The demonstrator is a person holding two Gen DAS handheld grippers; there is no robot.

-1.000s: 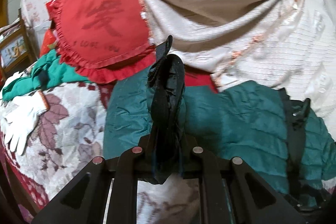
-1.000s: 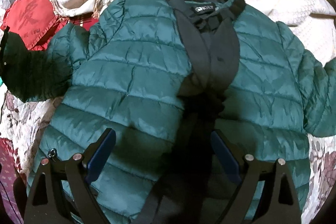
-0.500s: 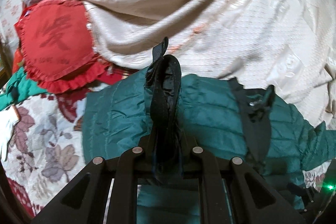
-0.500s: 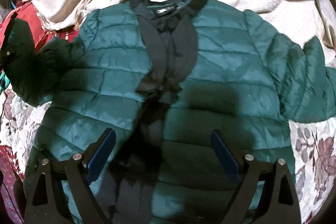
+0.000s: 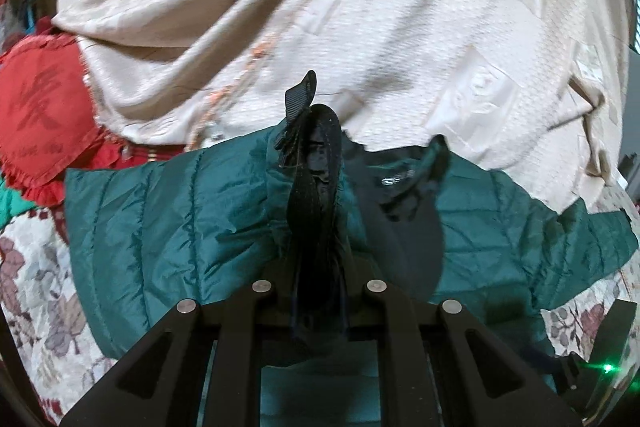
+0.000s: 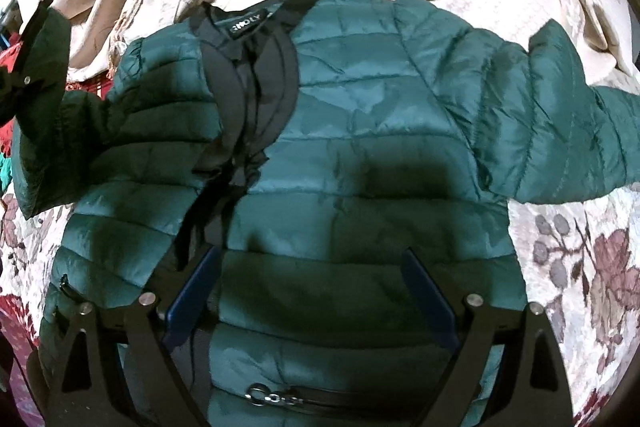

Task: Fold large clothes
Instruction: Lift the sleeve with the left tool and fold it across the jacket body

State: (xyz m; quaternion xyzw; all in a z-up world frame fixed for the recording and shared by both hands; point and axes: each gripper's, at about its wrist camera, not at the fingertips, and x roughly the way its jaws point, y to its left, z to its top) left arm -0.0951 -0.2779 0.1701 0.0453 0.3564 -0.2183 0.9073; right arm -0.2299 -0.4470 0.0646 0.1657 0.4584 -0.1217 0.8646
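Observation:
A dark green quilted puffer jacket [image 6: 360,131] with black collar and placket [image 6: 248,83] lies front up on a bed; it also shows in the left wrist view [image 5: 168,223]. My left gripper [image 5: 316,267] is shut on the black cuff [image 5: 314,187] of the jacket's left sleeve and holds it raised over the jacket. That raised sleeve shows at the left edge of the right wrist view [image 6: 44,75]. My right gripper [image 6: 312,291] is open and empty, hovering over the jacket's lower front. The right sleeve [image 6: 560,115] lies spread out to the right.
A beige crumpled blanket [image 5: 360,19] is heaped behind the jacket. A red ruffled cushion [image 5: 36,115] lies at the far left. The floral bedspread [image 6: 580,267] shows around the jacket. A zipper pull [image 6: 260,395] lies near the hem.
My left gripper has carried the sleeve cuff to the right, over the jacket toward the collar. My right gripper has shifted right across the jacket front, staying open.

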